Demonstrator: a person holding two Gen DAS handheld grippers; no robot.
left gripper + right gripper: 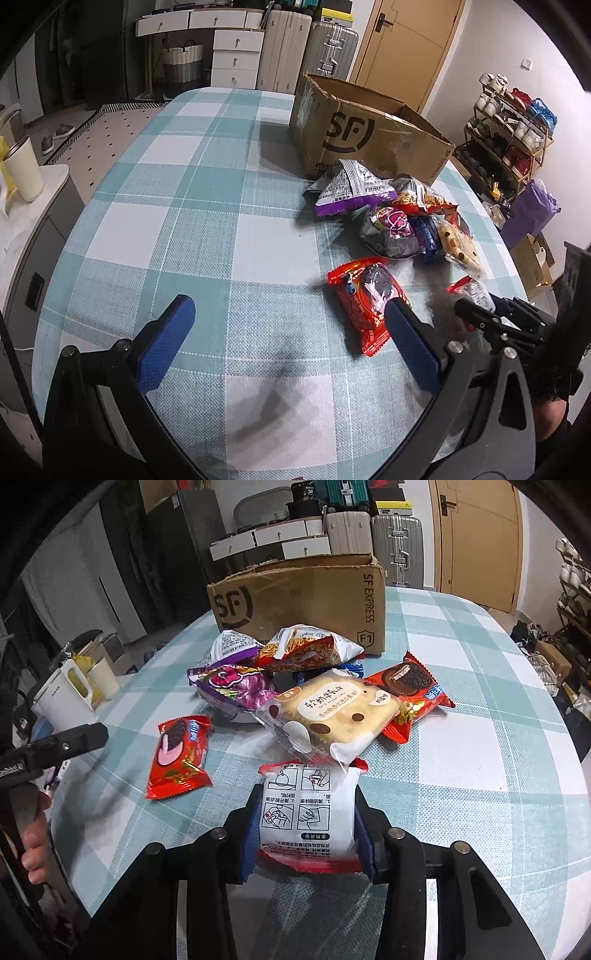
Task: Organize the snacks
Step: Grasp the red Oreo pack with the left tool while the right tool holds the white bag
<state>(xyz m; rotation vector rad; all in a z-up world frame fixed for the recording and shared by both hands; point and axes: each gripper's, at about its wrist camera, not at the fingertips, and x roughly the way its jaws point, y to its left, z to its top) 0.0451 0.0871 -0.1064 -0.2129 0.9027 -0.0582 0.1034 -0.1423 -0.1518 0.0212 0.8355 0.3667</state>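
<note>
The tabletop [480, 775], covered in a teal and white checked cloth, carries everything. At its far side stands a brown corrugated cardboard box [295, 602] with black courier lettering, its top open; what lies inside cannot be seen from either view. Just in front of the box lies a loose heap of snack packets: a purple and silver foil bag [231, 686], a red and white noodle-snack bag [306, 648], a clear-wrapped pale biscuit slab with brown spots [332, 712], and a red foil cookie packet [410, 690] beside it. A second red foil cookie packet [181, 757] lies apart, nearer the left hand-held gripper [288, 332], whose blue pads are spread wide over the cloth with nothing between them.

The right hand-held gripper [306, 830] is pressed onto a white and red plastic packet printed with instruction drawings [308, 805], pinching it across its width, at the near edge of the heap. This packet looks light, soft and slick; a hold across the middle, as here, probably suits it best, since the crimped ends would likely slip.
</note>
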